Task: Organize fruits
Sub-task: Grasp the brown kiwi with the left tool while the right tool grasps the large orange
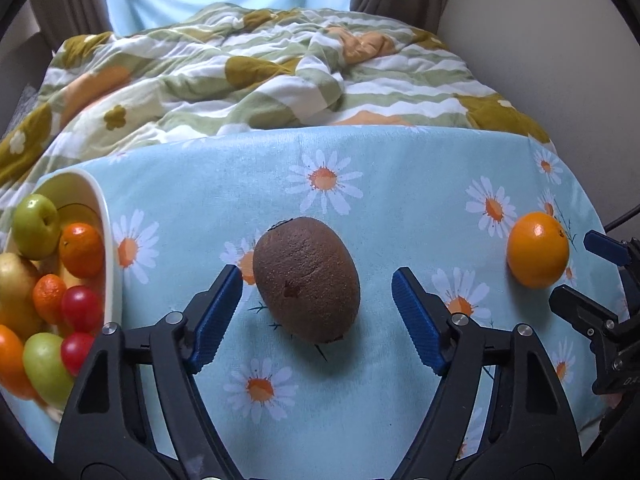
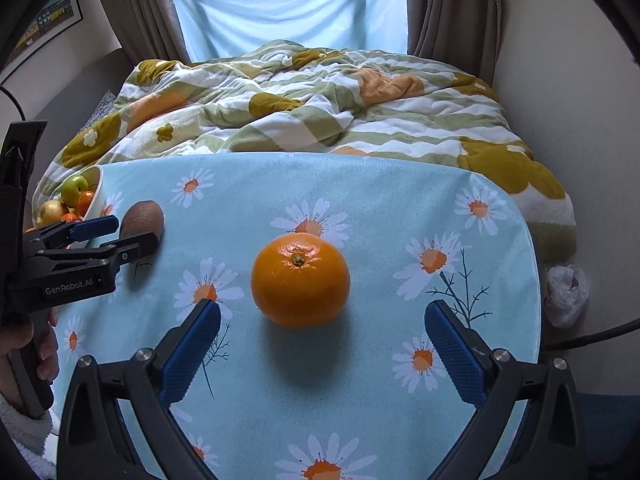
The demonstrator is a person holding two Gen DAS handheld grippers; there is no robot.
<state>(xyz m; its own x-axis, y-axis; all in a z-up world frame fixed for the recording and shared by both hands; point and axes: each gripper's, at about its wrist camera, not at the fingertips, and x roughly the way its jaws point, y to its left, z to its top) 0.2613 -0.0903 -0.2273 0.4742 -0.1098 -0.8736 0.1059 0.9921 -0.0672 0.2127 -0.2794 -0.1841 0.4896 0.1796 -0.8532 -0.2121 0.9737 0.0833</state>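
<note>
Left gripper (image 1: 318, 300) jaws apart around kiwi (image 1: 306, 284), pads not touching. Right gripper (image 2: 322, 334) apart near orange (image 2: 300, 280). Bowl (image 1: 110, 240) of fruit far left on tablecloth (image 1: 400, 184).

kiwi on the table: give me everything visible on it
The kiwi is a brown, fuzzy, egg-shaped fruit, whole, with a small dark blemish on its skin and a stem nub at the far end. It lies on its side on the daisy-print tablecloth, just right of the white fruit bowl. The left hand-held gripper straddles it, jaws open, blue pads not touching it.
</note>
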